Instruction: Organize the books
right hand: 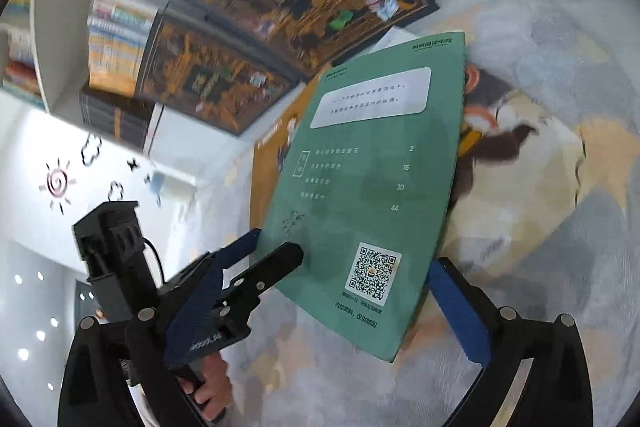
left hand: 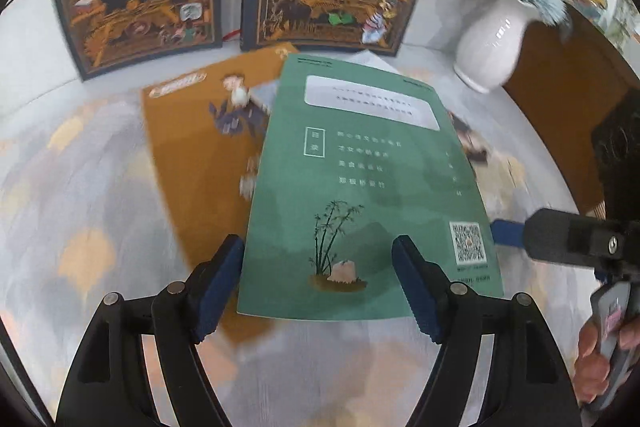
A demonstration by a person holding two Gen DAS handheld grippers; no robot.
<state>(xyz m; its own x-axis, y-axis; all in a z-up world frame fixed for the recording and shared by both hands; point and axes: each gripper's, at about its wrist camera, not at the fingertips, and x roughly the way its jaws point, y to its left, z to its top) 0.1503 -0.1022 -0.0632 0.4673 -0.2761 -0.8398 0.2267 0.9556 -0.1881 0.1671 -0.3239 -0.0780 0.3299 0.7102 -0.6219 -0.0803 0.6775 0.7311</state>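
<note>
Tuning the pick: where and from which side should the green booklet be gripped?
Grip the green booklet by its near short edge, from the camera side. It lies flat on top of the orange book, and that edge overhangs, so a finger might slip under.

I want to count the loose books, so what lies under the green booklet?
Under the green booklet lie an orange book, a brown illustrated one and a white corner. Anything beneath its middle is covered.
</note>
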